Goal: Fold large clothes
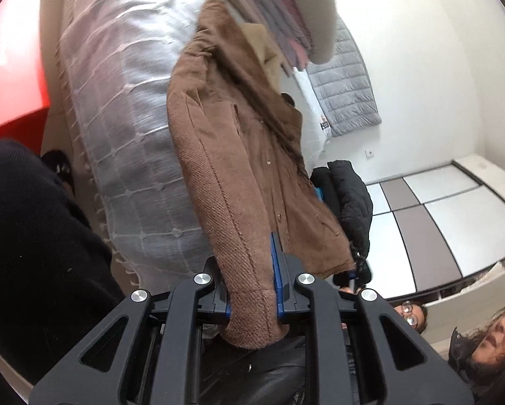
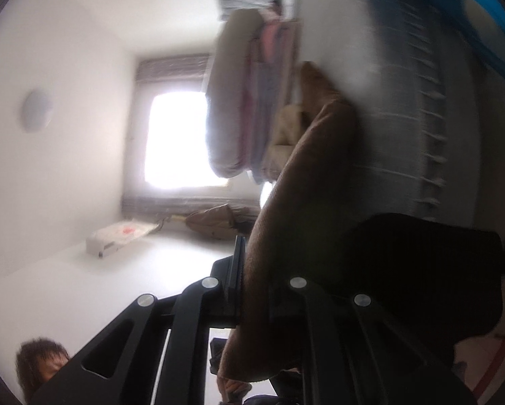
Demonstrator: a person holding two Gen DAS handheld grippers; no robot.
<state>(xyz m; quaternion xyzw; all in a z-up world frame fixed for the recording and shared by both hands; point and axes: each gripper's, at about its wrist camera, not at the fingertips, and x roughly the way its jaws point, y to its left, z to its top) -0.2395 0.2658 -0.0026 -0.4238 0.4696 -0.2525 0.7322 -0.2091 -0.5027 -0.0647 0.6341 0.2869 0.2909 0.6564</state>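
Gripping the brown coat (image 1: 239,175) at frame centre, the left gripper (image 1: 252,290) is clamping its thick hem; the right gripper (image 2: 252,290) is pinching another edge. The coat is hanging over the grey bedspread (image 1: 124,108). Next move probably requires spreading it flat.

One brown coat (image 1: 239,168), one grey checked bedspread (image 1: 127,128), two hand-held grippers, two onlookers.
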